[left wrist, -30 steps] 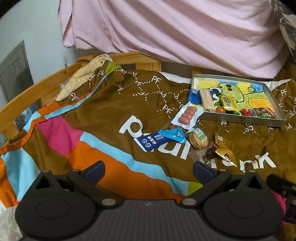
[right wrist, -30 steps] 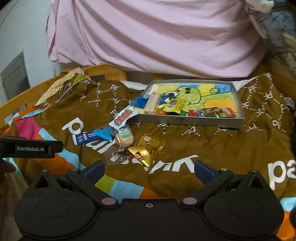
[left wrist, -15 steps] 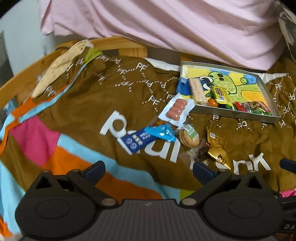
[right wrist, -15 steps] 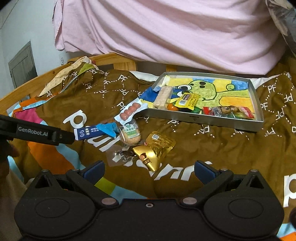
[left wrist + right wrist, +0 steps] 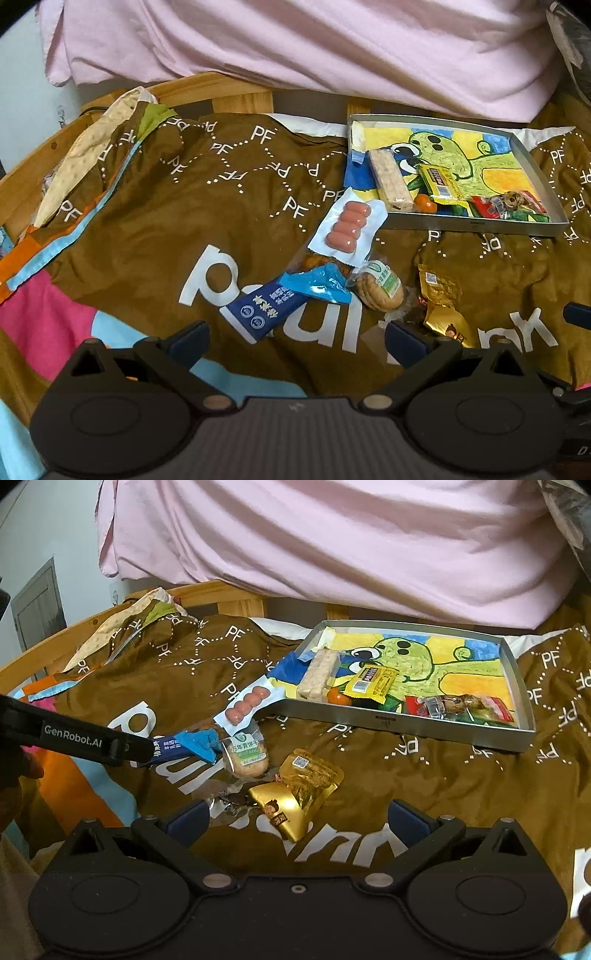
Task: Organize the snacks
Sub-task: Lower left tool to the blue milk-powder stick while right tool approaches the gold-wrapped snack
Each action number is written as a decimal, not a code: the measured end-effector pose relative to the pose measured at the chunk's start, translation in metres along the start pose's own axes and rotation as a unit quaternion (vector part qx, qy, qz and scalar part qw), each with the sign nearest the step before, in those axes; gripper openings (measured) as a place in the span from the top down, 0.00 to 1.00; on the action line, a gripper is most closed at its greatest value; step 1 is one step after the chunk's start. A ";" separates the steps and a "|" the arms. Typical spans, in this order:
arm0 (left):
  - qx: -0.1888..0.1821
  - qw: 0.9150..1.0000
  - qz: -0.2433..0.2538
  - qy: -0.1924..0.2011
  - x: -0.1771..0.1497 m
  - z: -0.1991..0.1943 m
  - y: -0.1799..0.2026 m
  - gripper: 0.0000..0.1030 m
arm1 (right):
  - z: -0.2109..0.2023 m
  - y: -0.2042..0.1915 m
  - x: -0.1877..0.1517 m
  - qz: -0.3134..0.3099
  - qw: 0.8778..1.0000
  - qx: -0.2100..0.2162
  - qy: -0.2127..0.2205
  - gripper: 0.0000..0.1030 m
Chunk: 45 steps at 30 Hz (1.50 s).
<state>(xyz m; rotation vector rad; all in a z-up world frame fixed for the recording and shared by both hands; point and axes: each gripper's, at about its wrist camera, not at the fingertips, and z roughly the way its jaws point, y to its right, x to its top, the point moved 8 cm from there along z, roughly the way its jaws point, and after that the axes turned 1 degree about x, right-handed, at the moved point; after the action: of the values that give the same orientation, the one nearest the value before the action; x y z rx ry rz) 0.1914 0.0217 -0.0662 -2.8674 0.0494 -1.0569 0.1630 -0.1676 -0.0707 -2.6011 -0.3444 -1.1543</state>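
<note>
The left gripper and the right gripper are both holding their fingers spread wide, pinching nothing. Compared with a moment ago, both have come closer to the loose snacks: the blue packet, sausages, biscuit and gold packet. The metal tray is holding a yellow bar and a wafer.

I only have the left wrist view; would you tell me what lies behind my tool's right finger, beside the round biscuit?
Observer: A gold triangular foil packet, lying whole on the brown bedspread.
Operator: Is anything touching it?
Observer: Yes, it overlaps a crinkled gold pouch behind it.
Operator: How does my tool look from the right wrist?
Observer: The left tool shows side-on; its tip hides the left end of the dark blue rectangular packet.
</note>
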 end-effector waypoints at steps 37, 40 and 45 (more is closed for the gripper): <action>-0.044 0.997 0.068 -0.017 0.019 0.084 -0.032 0.00 | 0.092 -0.006 -0.007 0.007 0.995 0.071 -0.063 0.01; -0.059 0.993 0.096 -0.016 0.017 0.088 -0.022 0.00 | 0.097 -0.007 -0.007 0.008 0.995 0.076 -0.067 0.04; -0.059 0.986 0.158 -0.017 0.014 0.102 -0.012 0.01 | 0.107 -0.006 -0.010 0.016 0.993 0.083 -0.079 0.11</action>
<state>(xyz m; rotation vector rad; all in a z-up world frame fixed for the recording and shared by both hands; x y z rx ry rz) 0.2688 0.0394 -0.1335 -2.8448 0.5620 -0.9695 0.2278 -0.1264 -0.1456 -2.5472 -0.4114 -0.8709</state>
